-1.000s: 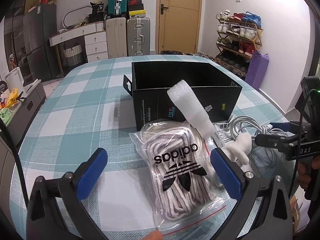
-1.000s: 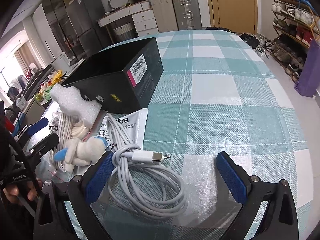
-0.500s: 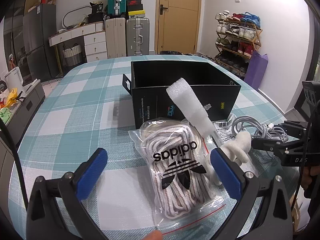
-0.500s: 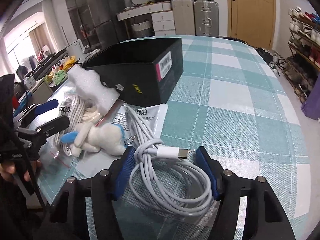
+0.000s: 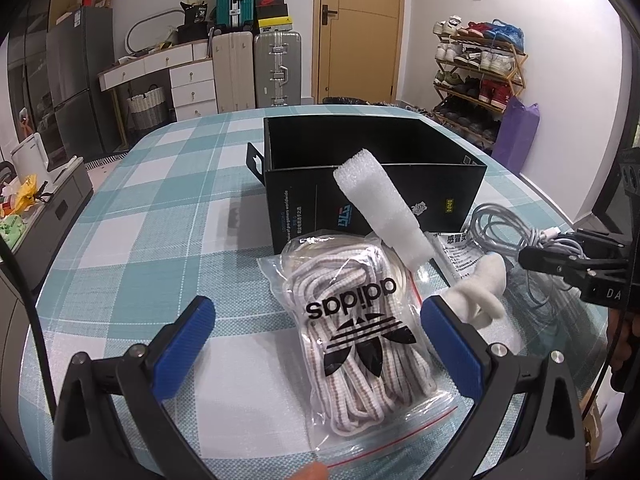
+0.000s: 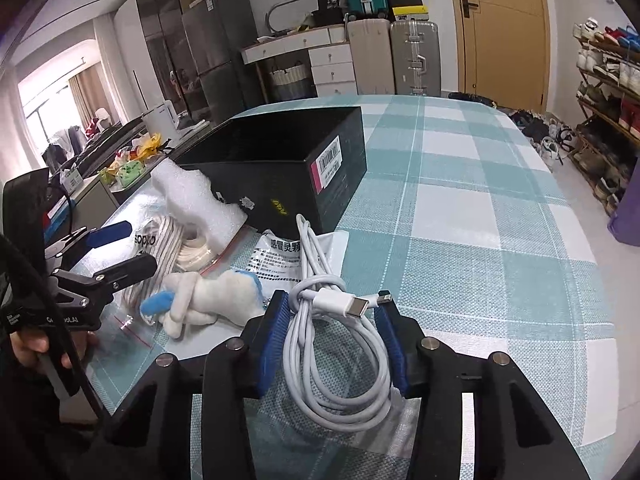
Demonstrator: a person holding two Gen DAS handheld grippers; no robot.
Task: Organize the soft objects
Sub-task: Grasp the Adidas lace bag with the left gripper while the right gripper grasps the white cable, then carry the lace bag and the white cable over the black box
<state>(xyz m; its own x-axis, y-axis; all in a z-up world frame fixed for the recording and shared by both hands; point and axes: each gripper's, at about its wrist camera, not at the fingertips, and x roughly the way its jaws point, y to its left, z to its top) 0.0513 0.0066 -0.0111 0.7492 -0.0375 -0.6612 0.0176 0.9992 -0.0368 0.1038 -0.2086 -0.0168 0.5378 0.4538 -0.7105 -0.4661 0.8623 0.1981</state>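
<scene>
A clear zip bag of white shoelaces [image 5: 356,340] lies on the checked tablecloth between the open fingers of my left gripper [image 5: 316,340]. A white foam piece [image 5: 380,208] leans on it and on the open black box [image 5: 372,176]. A white plush toy with blue tips [image 6: 208,300] lies beside the bag. A coiled white charging cable [image 6: 332,336] lies on the table, and my right gripper [image 6: 332,336] has closed in around the coil, its pads touching the cable. The right gripper also shows at the right edge of the left wrist view [image 5: 576,264].
A printed sachet [image 6: 280,256] lies under the cable near the box. The table edge [image 5: 24,360] is close on the left. Suitcases, drawers and a shoe rack stand beyond the table.
My right gripper has narrowed from wide open to closed around the cable coil and moved forward over it. My left gripper has stayed open over the lace bag.
</scene>
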